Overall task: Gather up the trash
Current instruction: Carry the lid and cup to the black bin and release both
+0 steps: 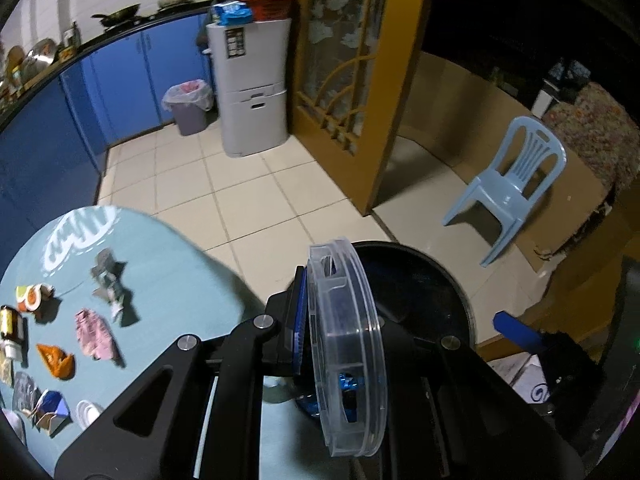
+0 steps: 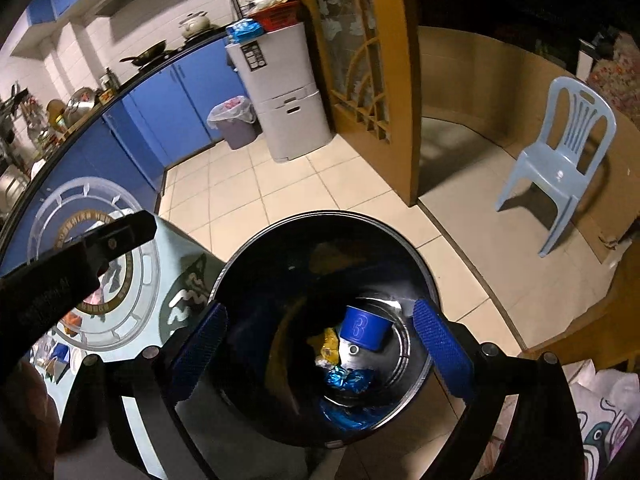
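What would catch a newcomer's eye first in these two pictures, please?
Probably the clear plastic lid, pinched on edge in the left gripper at the centre of its view. Next, the black bin below the wide-open right gripper, with a blue cup and blue foil wrappers at its bottom. Last, the wrappers scattered over the light blue table at left.

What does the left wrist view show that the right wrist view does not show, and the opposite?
Only the left wrist view shows the scraps, such as the pink wrapper, on the table, and the left gripper shut on the clear lid.

Only the right wrist view shows inside the black bin: a blue cup and foil wrappers, under the open right gripper.

Both show the blue chair and the fridge.
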A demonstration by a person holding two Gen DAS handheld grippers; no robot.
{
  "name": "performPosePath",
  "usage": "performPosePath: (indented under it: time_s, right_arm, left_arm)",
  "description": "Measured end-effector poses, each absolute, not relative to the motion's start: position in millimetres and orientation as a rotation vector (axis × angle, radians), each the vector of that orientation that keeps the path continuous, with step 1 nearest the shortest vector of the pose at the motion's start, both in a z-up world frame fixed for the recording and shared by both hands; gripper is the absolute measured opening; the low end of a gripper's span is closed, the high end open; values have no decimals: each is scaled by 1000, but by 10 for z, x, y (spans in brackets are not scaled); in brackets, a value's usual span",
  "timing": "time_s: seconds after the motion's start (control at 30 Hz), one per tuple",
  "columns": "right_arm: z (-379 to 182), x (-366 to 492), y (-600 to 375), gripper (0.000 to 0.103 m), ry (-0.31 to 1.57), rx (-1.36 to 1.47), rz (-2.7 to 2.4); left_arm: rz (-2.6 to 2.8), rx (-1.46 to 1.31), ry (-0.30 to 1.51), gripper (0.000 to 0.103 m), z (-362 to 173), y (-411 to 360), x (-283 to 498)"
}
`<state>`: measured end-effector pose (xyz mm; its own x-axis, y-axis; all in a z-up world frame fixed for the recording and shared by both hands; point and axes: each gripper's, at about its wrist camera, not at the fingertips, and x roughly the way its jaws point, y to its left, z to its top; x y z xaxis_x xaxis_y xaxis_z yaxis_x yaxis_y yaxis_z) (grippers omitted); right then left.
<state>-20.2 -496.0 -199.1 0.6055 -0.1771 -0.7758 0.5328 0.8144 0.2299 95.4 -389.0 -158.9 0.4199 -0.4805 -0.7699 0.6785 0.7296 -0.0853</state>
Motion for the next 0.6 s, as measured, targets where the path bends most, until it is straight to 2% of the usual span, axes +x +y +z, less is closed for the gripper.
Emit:
performPosePath:
  time_s: [0.27, 0.33, 0.4, 0.5, 0.6]
  right_arm:
    - [-2031, -339, -5098, 92, 819, 503, -469]
    - [-2042, -352, -5113, 92, 820, 508, -472]
    - [-2053, -355, -5125, 92, 821, 515, -474]
    - [-2073, -351, -5119, 92, 824, 516, -474]
    - [-2079, -333, -5101, 92, 827, 519, -469]
  left_arm:
    - [-772, 248, 904, 17, -1610, -4102, 926]
    - [-759, 244, 929, 33, -1656, -4109, 959]
    - [-744, 225, 930, 100, -1671, -4072, 981]
    - [-723, 173, 843, 99, -1608, -3959, 967]
    - [-691, 200, 846, 99, -1624, -3949, 1013]
